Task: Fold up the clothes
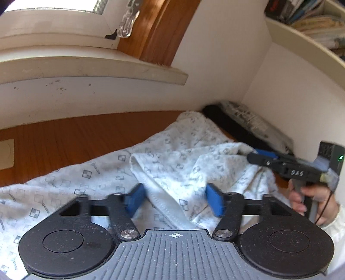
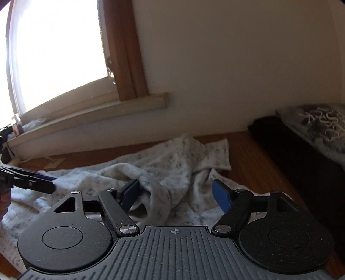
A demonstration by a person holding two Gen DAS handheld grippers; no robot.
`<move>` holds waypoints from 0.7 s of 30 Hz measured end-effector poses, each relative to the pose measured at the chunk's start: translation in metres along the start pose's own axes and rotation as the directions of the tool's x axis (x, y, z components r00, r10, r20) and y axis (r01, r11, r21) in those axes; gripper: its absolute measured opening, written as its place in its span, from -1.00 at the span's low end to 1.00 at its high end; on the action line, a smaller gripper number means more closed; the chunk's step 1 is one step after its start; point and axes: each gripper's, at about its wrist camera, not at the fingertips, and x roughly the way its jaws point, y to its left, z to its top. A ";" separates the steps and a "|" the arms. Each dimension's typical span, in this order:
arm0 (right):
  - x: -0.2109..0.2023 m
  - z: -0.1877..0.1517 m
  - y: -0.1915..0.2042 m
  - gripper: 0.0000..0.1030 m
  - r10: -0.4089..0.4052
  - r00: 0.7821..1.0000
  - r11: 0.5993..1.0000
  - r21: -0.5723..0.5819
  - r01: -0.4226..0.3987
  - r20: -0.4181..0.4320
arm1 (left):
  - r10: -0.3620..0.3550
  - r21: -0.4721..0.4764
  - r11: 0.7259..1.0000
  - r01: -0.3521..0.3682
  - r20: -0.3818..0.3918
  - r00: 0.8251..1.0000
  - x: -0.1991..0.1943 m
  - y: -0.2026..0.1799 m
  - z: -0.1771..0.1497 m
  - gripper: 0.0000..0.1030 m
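The brown wooden table [image 1: 64,137] is the biggest thing here, smooth with thin lines running along it. On top of it lies the white soft cloth with small grey square prints [image 1: 90,178], all crumpled and bumpy, spread over the near side of the table. It has a thick stitched hem that makes a raised fold in the middle. The little prints have tiny writing next to them, but it is too small to read.

Behind the table is a plain white wall [image 1: 215,71] with a pale window ledge [image 1: 86,71] and a brown wooden window frame [image 1: 151,32]. In the far corner sit a flat black thing [image 2: 291,150] and a grey pillow with curly pale letters [image 2: 323,127] that cannot be read. A shelf with books [image 1: 312,19] curves up on the right side.

The left gripper [image 1: 175,199] is black with blue flat pads. Its jaws are apart, one on each side of the stitched fold, not pinching it.

The right gripper [image 2: 176,195] looks the same. Its jaws are spread wide over a rolled bump of cloth, and its left pad is right against the bump. The other pad is in the air
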 end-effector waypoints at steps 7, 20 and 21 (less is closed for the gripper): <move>-0.012 0.009 -0.024 0.47 -0.007 0.990 0.982 0.185 -0.019 0.138 | 0.019 0.081 0.996 -0.026 0.087 0.996 -0.026 -0.014 0.002 -0.79; 0.022 0.006 -0.025 0.55 -0.007 0.994 0.995 0.098 0.018 -0.106 | 0.220 0.056 0.966 -0.254 0.350 0.911 -0.236 0.031 0.026 -0.79; 0.023 0.005 -0.022 0.58 -0.006 0.993 0.997 0.081 0.015 -0.114 | 0.246 0.042 0.959 -0.280 0.366 0.898 -0.252 0.037 0.024 -0.79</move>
